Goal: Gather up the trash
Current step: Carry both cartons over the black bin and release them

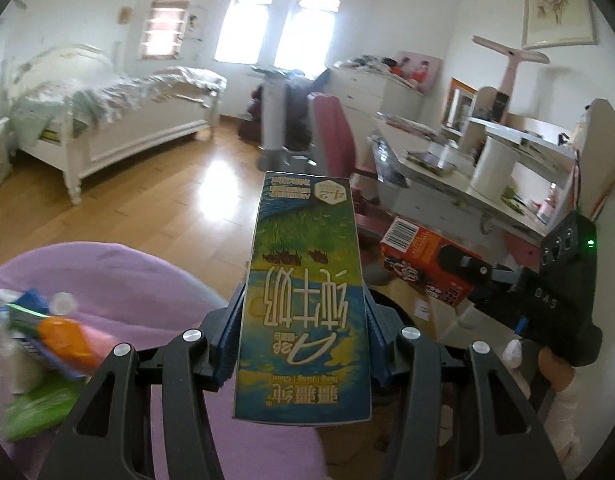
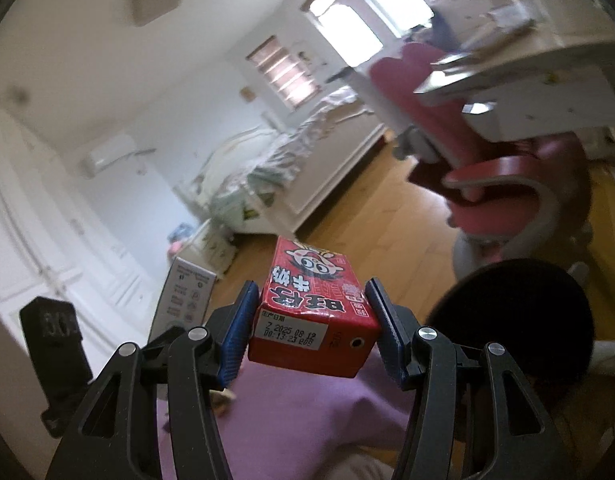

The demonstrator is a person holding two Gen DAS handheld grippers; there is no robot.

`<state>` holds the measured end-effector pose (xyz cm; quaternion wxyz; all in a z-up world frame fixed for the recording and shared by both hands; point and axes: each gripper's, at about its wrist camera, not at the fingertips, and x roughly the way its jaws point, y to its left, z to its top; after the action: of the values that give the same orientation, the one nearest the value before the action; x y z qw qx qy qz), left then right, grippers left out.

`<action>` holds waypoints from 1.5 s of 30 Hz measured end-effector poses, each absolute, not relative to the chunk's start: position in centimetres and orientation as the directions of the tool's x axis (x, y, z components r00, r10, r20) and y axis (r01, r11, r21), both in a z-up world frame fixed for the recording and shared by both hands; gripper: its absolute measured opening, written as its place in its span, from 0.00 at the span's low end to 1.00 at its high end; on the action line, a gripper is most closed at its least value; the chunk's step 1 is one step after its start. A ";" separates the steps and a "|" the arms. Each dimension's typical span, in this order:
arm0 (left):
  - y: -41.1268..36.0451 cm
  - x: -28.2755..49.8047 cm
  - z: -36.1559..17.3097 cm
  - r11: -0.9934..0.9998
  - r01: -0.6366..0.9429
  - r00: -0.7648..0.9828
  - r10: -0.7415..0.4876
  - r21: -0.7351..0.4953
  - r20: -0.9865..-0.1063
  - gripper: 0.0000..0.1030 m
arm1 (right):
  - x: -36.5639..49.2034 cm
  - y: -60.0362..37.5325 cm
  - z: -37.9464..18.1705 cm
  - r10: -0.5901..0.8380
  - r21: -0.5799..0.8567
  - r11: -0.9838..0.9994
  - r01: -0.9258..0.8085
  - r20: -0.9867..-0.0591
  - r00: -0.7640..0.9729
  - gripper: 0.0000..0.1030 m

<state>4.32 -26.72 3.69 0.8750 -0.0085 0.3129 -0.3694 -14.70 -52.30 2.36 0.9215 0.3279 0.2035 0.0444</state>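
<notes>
My left gripper (image 1: 303,336) is shut on a tall blue-green milk carton (image 1: 303,280), held upside down above a purple trash bag (image 1: 119,276). The bag holds several pieces of coloured trash (image 1: 47,336) at its left. My right gripper (image 2: 307,320) is shut on a small red milk carton (image 2: 315,316), held over the purple bag (image 2: 307,412). The right gripper also shows in the left wrist view (image 1: 487,268), holding the red carton (image 1: 423,260) to the right of the tall carton. The tall carton's white side (image 2: 185,300) shows at the left of the right wrist view.
A red desk chair (image 1: 335,136) stands ahead, next to a white desk (image 1: 467,188) with shelves on the right. A white bed (image 1: 107,120) is at the far left on the wooden floor (image 1: 167,200). A white dresser (image 1: 371,92) stands at the back.
</notes>
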 end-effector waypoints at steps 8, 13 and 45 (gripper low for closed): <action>-31.3 5.4 0.3 0.654 0.680 0.393 -0.706 -0.330 -0.590 0.49 | -14.5 -55.4 -0.6 0.138 0.641 0.752 0.156 -0.383 0.913 0.54; -34.3 6.0 -1.6 0.635 0.691 0.339 -0.707 -0.346 -0.621 0.49 | -14.2 -56.9 -2.5 0.115 0.652 0.730 0.205 -0.413 0.903 0.54; -37.4 5.5 -3.5 0.649 0.670 0.323 -0.692 -0.361 -0.645 0.82 | -14.6 -58.8 -7.4 0.092 0.686 0.654 0.320 -0.492 0.866 0.75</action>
<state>5.46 -37.37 -3.47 0.8131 -0.0141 0.4041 -0.4188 -14.56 -58.80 -7.38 0.8741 0.4110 0.2504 -0.0654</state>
